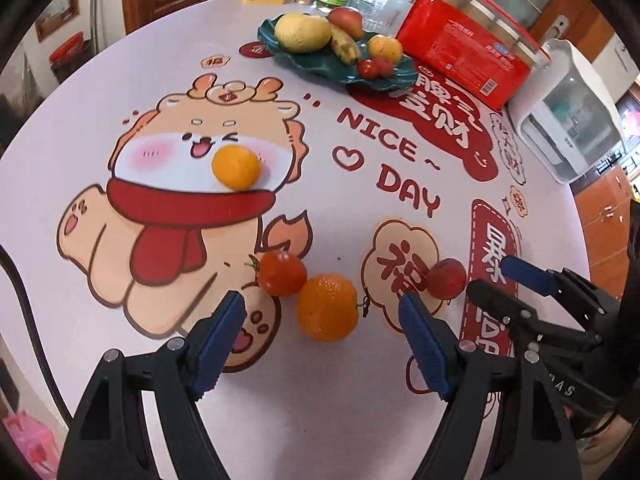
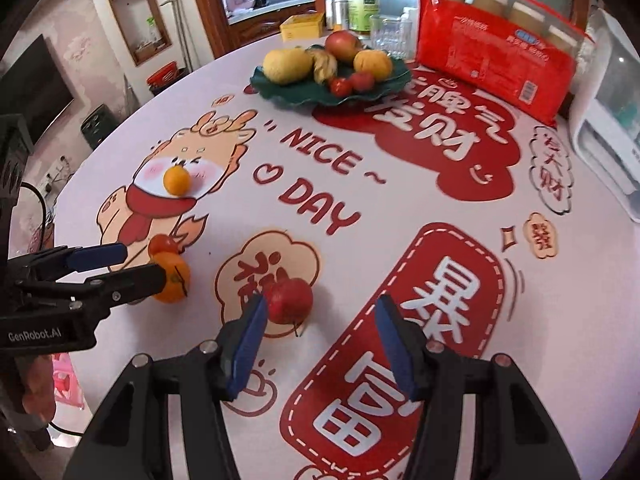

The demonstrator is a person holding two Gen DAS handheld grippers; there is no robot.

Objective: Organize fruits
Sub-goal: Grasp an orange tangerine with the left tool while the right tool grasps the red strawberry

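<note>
Festive cartoon desk [image 1: 280, 420]: both grippers' jaws gape wide, holding nothing; left gripper [image 1: 320, 332] should centre over the orange [image 1: 327, 307] before closing gently.

A lived-in home dining area is shown. A round table [image 2: 400, 208] is covered by a festive cloth printed with a cartoon dragon [image 1: 188, 200], Chinese good-luck characters and the words "NICE DAY". Household goods are gathered at its far edge: a green leaf-shaped fruit plate [image 2: 296, 94], a red packet of jars [image 2: 496, 68], a yellow tin [image 2: 302, 26], a bottle [image 2: 363, 0] and drinking glasses [image 2: 386, 34]. A white countertop appliance [image 2: 612, 128] is set at the right. Behind, a carved wooden cabinet [image 2: 256, 4] with stocked shelves, recessed wall niches [image 2: 138, 20] and a wall-mounted television [image 2: 34, 88] can be seen.
</note>
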